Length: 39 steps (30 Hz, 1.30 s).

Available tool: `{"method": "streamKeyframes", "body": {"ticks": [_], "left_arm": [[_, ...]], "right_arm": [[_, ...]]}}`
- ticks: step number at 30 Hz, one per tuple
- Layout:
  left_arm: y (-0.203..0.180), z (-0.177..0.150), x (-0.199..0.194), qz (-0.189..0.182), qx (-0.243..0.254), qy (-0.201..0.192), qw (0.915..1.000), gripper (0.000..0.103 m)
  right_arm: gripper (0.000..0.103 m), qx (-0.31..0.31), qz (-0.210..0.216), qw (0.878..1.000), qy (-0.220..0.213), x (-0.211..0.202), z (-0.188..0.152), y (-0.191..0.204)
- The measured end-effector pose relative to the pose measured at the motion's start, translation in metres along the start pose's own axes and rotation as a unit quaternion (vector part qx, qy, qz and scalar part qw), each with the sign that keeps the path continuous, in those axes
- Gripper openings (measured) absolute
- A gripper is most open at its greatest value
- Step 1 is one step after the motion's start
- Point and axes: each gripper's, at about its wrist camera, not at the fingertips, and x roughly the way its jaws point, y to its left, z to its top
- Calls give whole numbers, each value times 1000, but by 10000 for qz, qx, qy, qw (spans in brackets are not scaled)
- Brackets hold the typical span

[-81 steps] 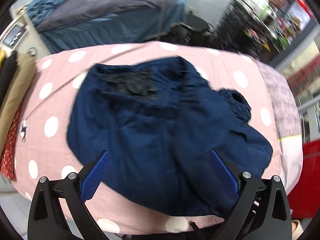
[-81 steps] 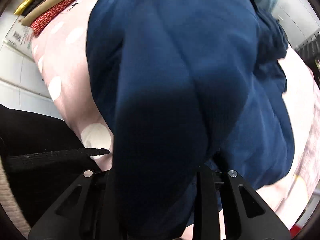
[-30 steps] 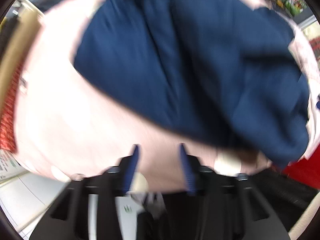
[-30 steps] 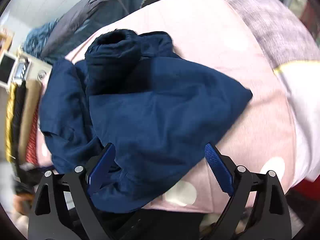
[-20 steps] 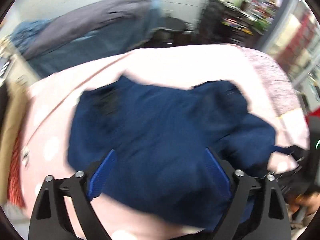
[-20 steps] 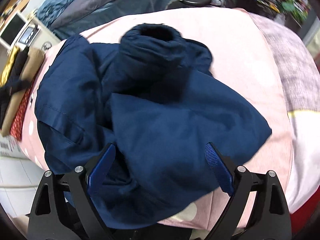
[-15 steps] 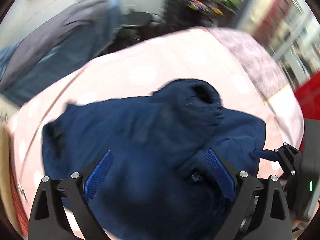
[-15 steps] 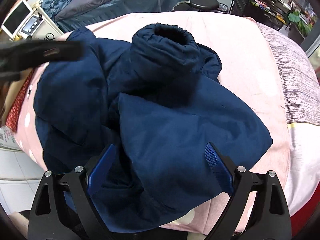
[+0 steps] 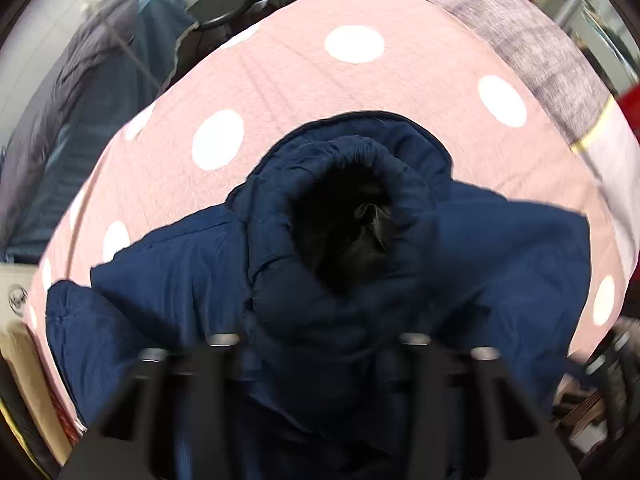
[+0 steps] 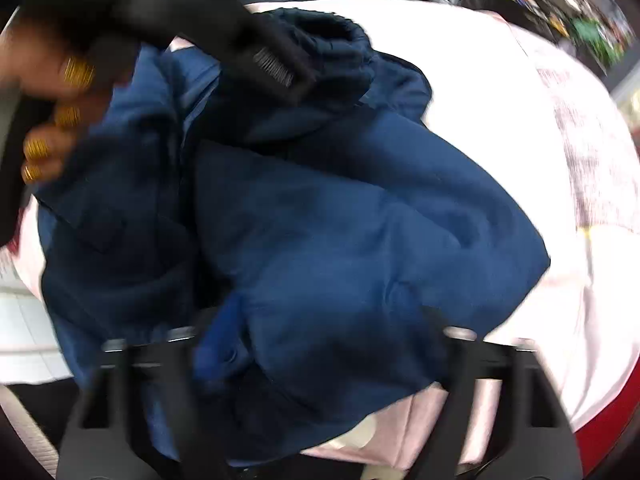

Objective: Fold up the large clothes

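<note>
While both views blur with motion, the near field reads clearly enough. Left claw (image 9: 316, 344) sits at 6 o'clock, its fingers buried in the navy jacket (image 9: 500, 264); whether they pinch the cloth, cannot tell. Right claw (image 10: 320, 332) stands spread wide at 6 o'clock, jacket bulk (image 10: 360, 220) lying between the fingers. Jacket is bunched in a heap on the pink polka-dot bed (image 9: 280, 80). Elastic cuff (image 9: 344, 216) gapes dark, centre of the left view. At 11 o'clock in the right view, the left claw (image 10: 276, 64) reaches onto the cuff, the person's hand (image 10: 52, 120) behind it. Farther off at 11 o'clock: a round stool (image 9: 222, 10).
</note>
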Motion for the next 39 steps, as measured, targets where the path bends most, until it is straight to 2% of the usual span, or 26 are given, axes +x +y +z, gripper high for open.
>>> {"method": "streamKeyframes", "body": {"ticks": [1,3,5,7,10,13,14,17,19,20,22,24,26,30,33,34,35,36,37,39], "left_arm": [[10,1,-5,-146,-204,-46,9997,20],[36,-6,-20,-225,-528,-194,9982,15],[65,-10,-39,-186,-872,-444,9950,13],[95,-17,-59,-255,-1293,-651,9891,12],[153,-41,-97,-211,-2014,-1087,9732,12],[212,-72,-142,-51,-2691,-1584,9500,12],[234,-85,-161,70,-2924,-1782,9395,12],[274,-116,-207,552,-3329,-2164,9162,12],[296,-138,-243,786,-3567,-2486,8971,12],[302,-144,-255,878,-3640,-2592,8903,12],[319,-161,-286,1083,-3830,-2825,8728,11],[334,-174,-303,1113,-4066,-2939,8578,11],[352,-193,-317,1127,-4366,-3049,8389,11],[366,-227,-331,1369,-4675,-3205,8124,11],[382,-252,-325,1391,-4992,-3186,7937,11],[388,-259,-320,1399,-5073,-3158,7895,11],[393,-263,-310,1418,-5164,-3091,7859,11],[397,-266,-297,1409,-5219,-2979,7867,11],[401,-265,-283,1405,-5234,-2821,7917,12],[402,-256,-241,1318,-5157,-2321,8142,21]], "right_arm": [[32,-171,14,9998,38,3,3,7],[19,-352,-176,9992,72,7,6,12],[12,-483,-315,9983,13,4,10,14],[10,-285,-224,9986,-377,-19,17,3],[9,148,-285,9945,-998,-64,33,-28],[8,636,-250,9843,-1629,-115,45,-63],[8,686,-320,9808,-1796,-128,48,-70],[7,748,-649,9640,-2468,-175,59,-84],[7,767,-715,9537,-2817,-201,66,-90],[7,742,-786,9496,-2942,-208,71,-89],[7,621,-1043,9391,-3214,-225,81,-83],[6,615,-1171,9294,-3447,-238,87,-85],[6,783,-1237,9206,-3620,-250,95,-89],[6,1231,-1574,9061,-3729,-268,91,-118],[6,1878,-1501,9000,-3636,-264,88,-161],[6,2012,-1536,9002,-3544,-257,90,-174],[6,2087,-1590,9070,-3294,-242,94,-191],[6,2268,-1548,9142,-2981,-227,98,-208],[8,2665,-1260,9212,-2541,-204,97,-229],[21,3224,-684,9241,-1934,-167,92,-255]]}}
